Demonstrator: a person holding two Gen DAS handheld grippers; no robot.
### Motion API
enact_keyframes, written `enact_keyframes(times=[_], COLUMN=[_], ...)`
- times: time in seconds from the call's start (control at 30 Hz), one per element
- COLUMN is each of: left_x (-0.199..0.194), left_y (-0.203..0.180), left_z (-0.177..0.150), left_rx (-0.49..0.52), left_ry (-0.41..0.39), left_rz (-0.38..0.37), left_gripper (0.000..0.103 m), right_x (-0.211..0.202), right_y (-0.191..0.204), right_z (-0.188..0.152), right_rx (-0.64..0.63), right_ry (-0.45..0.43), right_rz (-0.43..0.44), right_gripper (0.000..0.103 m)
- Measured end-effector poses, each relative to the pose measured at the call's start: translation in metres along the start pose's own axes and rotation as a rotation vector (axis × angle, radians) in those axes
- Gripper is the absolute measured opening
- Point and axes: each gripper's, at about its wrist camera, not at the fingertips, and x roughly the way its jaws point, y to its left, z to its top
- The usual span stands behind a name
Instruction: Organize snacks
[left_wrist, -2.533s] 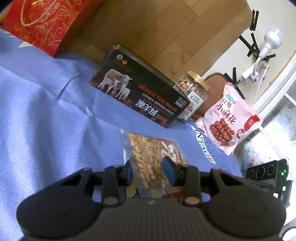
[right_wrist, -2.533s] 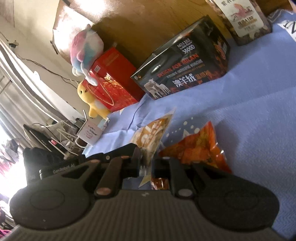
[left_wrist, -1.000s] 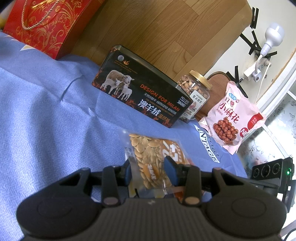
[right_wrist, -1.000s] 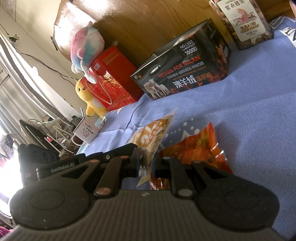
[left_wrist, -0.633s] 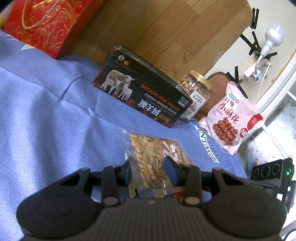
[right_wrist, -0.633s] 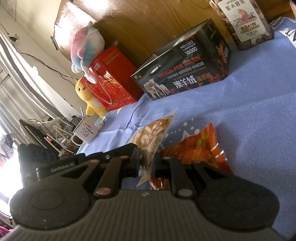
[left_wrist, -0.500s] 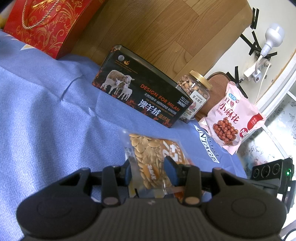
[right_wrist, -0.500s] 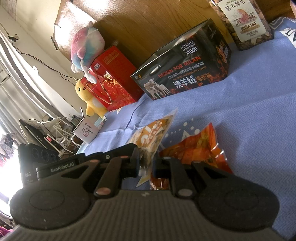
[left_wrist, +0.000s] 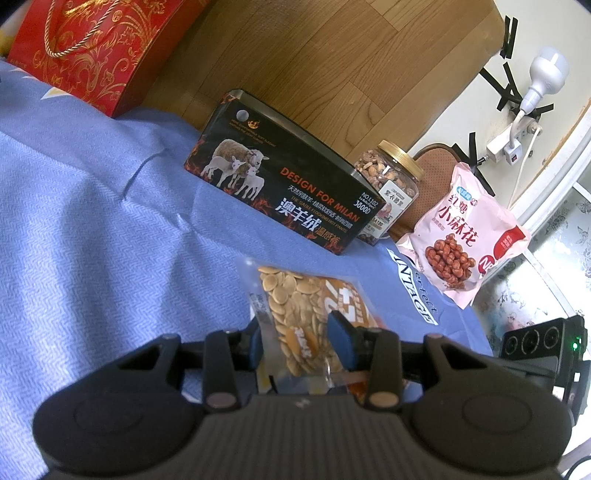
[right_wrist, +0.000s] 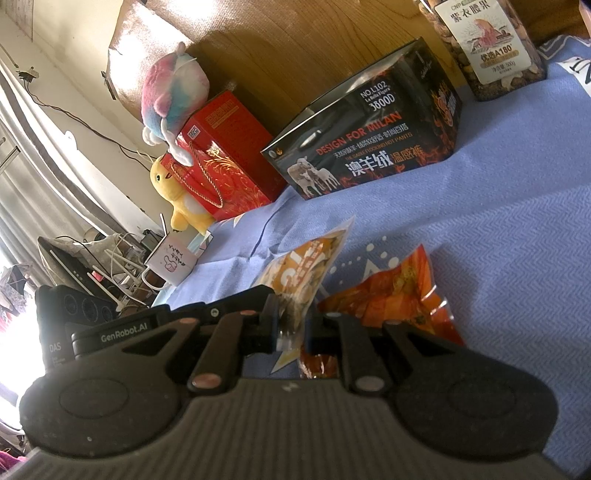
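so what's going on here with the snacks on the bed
A person with a hand-held gripper in each hand is sorting snacks on a blue bedspread. The left hand-held gripper has its fingers either side of a clear packet of seeds; the right hand-held gripper is shut on that same packet's edge. An orange snack bag lies beside it. A black box, a nut jar and a pink snack bag stand behind.

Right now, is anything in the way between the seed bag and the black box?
Nothing visible is. The right gripper pinches the seed bag, and only bare blue cloth lies between it and the box. The orange bag lies off to one side.
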Motion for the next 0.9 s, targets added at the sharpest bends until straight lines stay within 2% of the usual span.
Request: enact_keyframes(times=[0.9], left_x=[0.0007], left_y=[0.0], left_z=[0.0005], left_rx=[0.01], left_ry=[-0.002], left_rz=[0.001], left_gripper=[0.036], right_x=[-0.0001], right_y=[0.001], right_z=[-0.0005], right_rx=[-0.007], right_ry=[0.0], right_rz=[-0.002], right_gripper=[0.017])
